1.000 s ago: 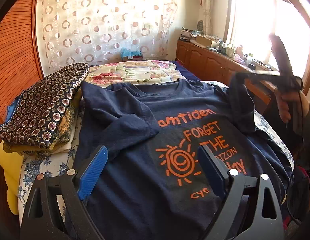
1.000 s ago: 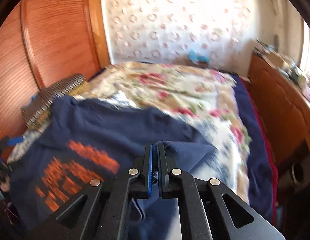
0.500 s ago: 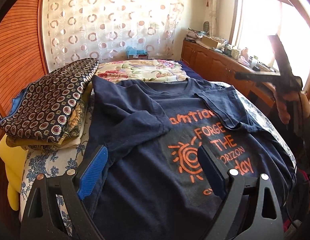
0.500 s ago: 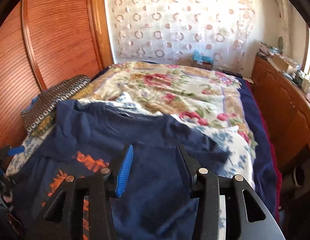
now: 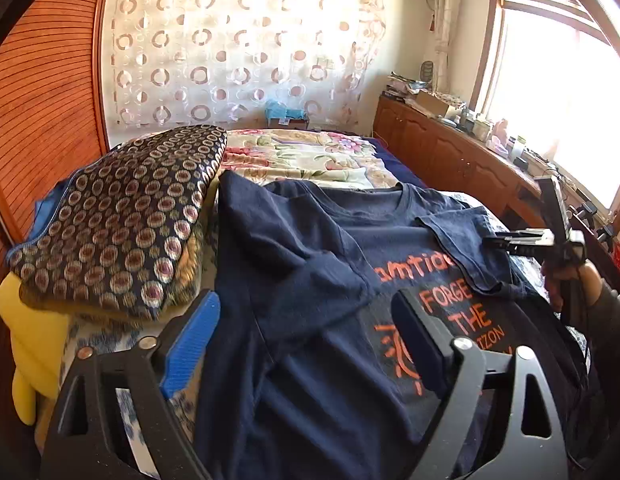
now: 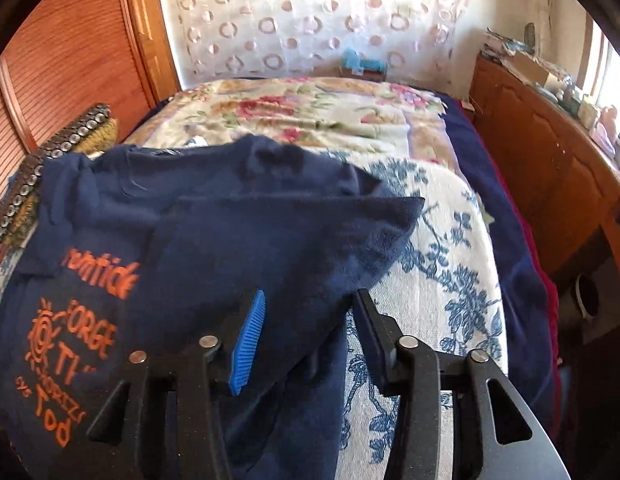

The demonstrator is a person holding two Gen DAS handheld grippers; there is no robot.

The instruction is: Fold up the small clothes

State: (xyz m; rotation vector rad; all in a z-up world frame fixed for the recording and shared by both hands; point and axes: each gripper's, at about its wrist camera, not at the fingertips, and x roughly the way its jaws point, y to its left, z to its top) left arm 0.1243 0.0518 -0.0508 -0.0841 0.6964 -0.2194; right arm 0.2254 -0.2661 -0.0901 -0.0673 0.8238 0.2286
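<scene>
A navy T-shirt (image 5: 310, 320) with orange print lies face up on the bed; it also shows in the right wrist view (image 6: 214, 240). Both sleeves are folded in over the chest. My left gripper (image 5: 306, 340) is open and empty, hovering over the shirt's left side. My right gripper (image 6: 310, 336) is open and empty, just above the folded right sleeve (image 6: 310, 232) at the shirt's right edge. The right gripper also shows in the left wrist view (image 5: 526, 240), held in a hand at the right.
A stack of folded clothes topped by a dark circle-patterned piece (image 5: 122, 216) sits left of the shirt. A floral blanket (image 6: 302, 112) covers the far bed. A blue-and-white floral sheet (image 6: 438, 280) lies under the shirt. A wooden cabinet (image 6: 550, 168) runs along the right.
My right gripper opened and let go of the right sleeve, which now lies folded on the chest. The right gripper drew back and lower. My left gripper shifted left a little.
</scene>
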